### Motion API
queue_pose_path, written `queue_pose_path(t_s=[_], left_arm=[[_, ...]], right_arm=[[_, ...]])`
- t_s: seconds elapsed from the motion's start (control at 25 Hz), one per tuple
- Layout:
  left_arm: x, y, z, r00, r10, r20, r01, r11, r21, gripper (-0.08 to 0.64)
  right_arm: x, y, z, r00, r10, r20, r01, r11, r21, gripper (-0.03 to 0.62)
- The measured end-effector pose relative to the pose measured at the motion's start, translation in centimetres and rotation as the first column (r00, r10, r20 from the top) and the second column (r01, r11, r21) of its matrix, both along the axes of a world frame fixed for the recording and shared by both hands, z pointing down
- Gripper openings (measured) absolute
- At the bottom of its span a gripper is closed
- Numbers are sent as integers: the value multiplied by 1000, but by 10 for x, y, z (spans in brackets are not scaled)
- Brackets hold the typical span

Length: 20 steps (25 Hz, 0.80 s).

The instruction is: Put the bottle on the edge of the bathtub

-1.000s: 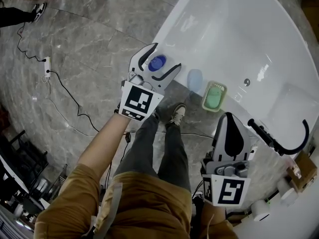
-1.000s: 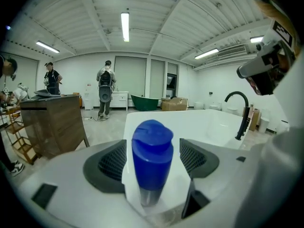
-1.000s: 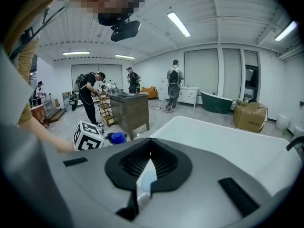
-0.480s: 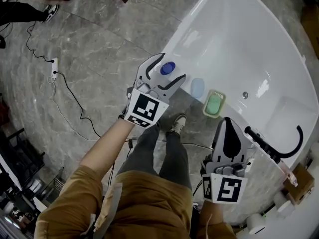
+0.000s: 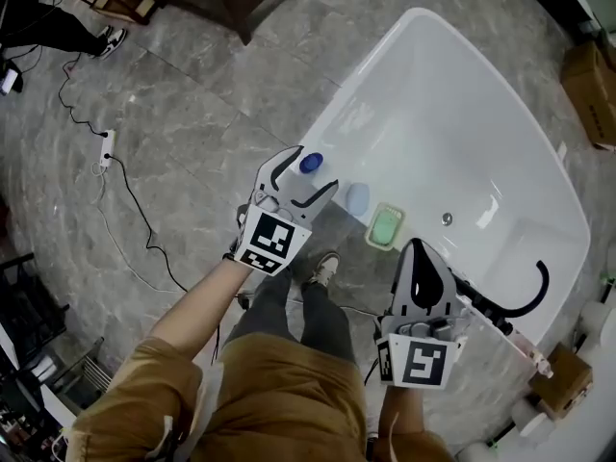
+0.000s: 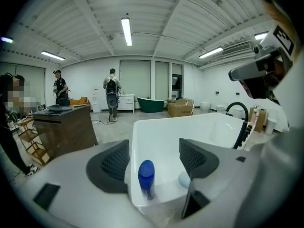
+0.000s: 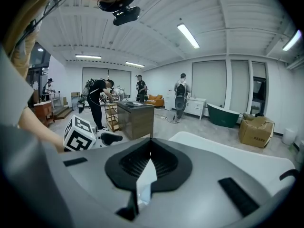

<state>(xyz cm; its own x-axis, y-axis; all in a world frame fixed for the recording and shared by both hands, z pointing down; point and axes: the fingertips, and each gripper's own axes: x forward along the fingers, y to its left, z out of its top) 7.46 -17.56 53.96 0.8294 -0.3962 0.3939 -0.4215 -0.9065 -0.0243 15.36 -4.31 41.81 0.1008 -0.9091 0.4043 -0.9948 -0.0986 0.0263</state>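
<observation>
The blue-capped bottle (image 5: 310,163) is seen standing upright on the near-left rim of the white bathtub (image 5: 452,114). It is framed by the released jaws of the left gripper (image 5: 314,169), which are spread wide and touch nothing. To its right, a pale blue oval object (image 5: 357,198) and a green soap dish (image 5: 385,226) are set along the rim. The right gripper (image 5: 421,258) is held clenched on nothing.

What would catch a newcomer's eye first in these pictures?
The big white bathtub fills the upper right of the head view. On its near rim stands a blue bottle, between the jaws of the open left gripper, which do not touch it. A green soap dish sits further along the rim, and the right gripper hangs shut nearby.
</observation>
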Motion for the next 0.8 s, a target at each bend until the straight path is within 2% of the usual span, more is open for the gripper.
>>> queue_pose_path(t_s=[0.16, 0.4, 0.64, 0.8], left_arm=[[-3, 15, -10, 999, -42, 25, 43, 999, -26, 330], [-12, 19, -33, 993, -107, 54, 108, 994, -15, 247], [-21, 17, -56, 988, -134, 77, 134, 991, 4, 167], [-24, 23, -74, 991, -110, 78, 111, 994, -11, 107]], right_arm=[[-2, 2, -17, 1000, -16, -1, 16, 1000, 13, 5], [-2, -2, -51, 998, -53, -19, 54, 997, 62, 5], [1, 0, -69, 997, -67, -32, 70, 993, 91, 5], [1, -1, -78, 997, -75, -35, 78, 991, 105, 5]])
